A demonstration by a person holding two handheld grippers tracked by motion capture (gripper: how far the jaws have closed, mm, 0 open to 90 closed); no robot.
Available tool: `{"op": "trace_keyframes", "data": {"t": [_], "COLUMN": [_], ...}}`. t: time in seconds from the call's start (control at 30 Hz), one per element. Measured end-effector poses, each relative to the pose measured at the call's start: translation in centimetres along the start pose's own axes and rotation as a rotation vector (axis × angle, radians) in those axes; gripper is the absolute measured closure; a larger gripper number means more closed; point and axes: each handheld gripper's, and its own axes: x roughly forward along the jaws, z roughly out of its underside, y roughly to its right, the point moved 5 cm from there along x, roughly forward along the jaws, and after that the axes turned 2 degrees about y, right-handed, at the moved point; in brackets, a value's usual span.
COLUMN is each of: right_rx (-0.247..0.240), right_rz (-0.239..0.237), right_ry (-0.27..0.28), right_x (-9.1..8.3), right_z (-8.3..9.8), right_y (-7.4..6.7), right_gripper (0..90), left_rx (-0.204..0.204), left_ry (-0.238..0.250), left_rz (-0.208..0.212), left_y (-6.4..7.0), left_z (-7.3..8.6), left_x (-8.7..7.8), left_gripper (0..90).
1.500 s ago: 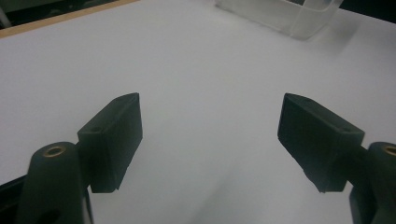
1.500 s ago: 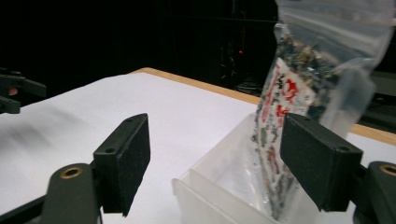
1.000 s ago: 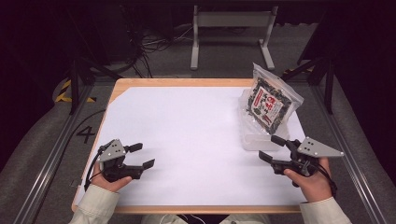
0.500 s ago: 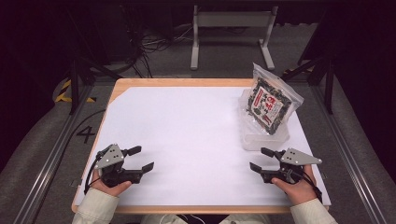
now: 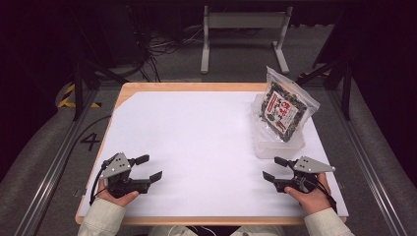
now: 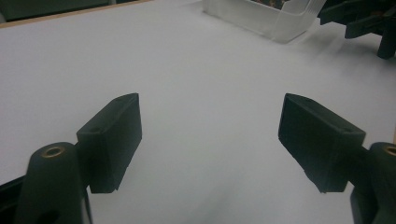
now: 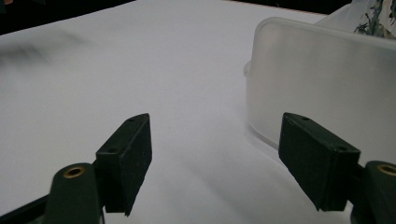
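Note:
A clear plastic container (image 5: 278, 142) stands at the right of the white table (image 5: 196, 132), and a clear bag of dark snacks with a red and white label (image 5: 283, 105) leans in it. My left gripper (image 5: 148, 167) rests open near the front left corner, nothing between its jaws (image 6: 210, 140). My right gripper (image 5: 273, 168) is open near the front right, just in front of the container, whose frosted wall (image 7: 322, 88) rises beyond its jaws (image 7: 215, 149). The left gripper view catches the container's corner (image 6: 275, 21) and the other gripper (image 6: 369, 23) far off.
The table has a wooden rim (image 5: 192, 87). Metal rails (image 5: 54, 167) run along both sides of it on the grey floor. A metal stand (image 5: 243, 34) and cables (image 5: 162, 44) sit behind the table.
Both hands have drawn back toward the front edge of the table. The right gripper moved away from the container and slightly left. Both stay open.

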Motion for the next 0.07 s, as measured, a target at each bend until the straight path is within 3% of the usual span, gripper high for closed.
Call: {"op": "trace_keyframes", "data": {"t": [0.07], "right_rx": [0.000], "right_rz": [0.000], "right_ry": [-0.002], "right_x": [0.02], "right_z": [0.00], "right_y": [0.00], "right_gripper": [25.9], "left_rx": [0.002], "left_ry": [0.003], "left_rz": [0.000], "left_y": [-0.01], "left_z": [0.03], "left_x": [0.07], "left_gripper": [22.6]}}
